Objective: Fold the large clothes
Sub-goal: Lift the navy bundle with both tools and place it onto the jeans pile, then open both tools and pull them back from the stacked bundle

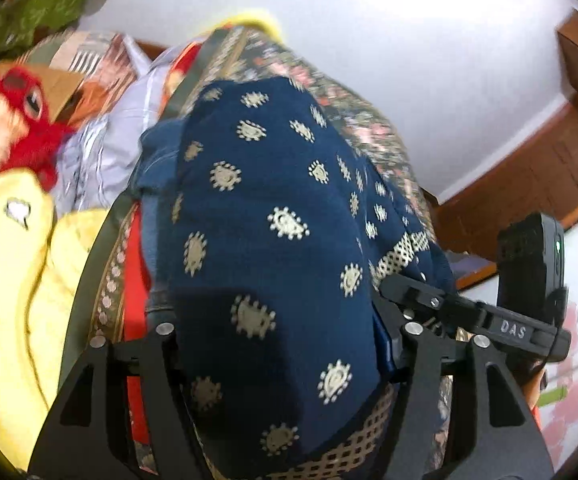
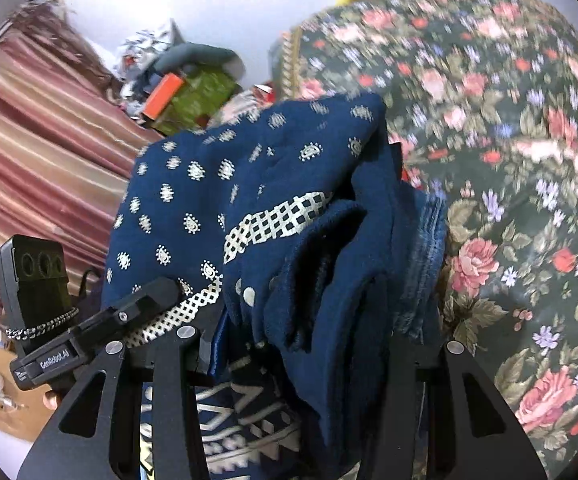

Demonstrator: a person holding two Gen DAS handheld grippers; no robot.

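The big blue cloth (image 1: 273,240) with small cream shapes printed on it fills the middle of both views. It is bunched up in thick folds and lies on top of a dark sheet with pink and red flowers (image 2: 509,168). In the left wrist view, the left claw (image 1: 285,344) has the blue cloth packed between its two black arms, and the cloth hides the tips, so I cannot tell how tightly it is squeezed. In the right wrist view, the right claw (image 2: 313,340) also has the folded blue cloth stuffed between its arms, with the tips hidden under the folds, so its grip cannot be told either. Each claw shows up in the other's view, off to the side and touching the edge of the cloth near a cream checkered band (image 2: 277,220). To the left of the cloth in the left wrist view sit a yellow soft toy (image 1: 13,264) and a red furry toy (image 1: 13,120). A striped pink curtain (image 2: 37,152) hangs at the left of the right wrist view. The wall (image 1: 429,80) behind is white.
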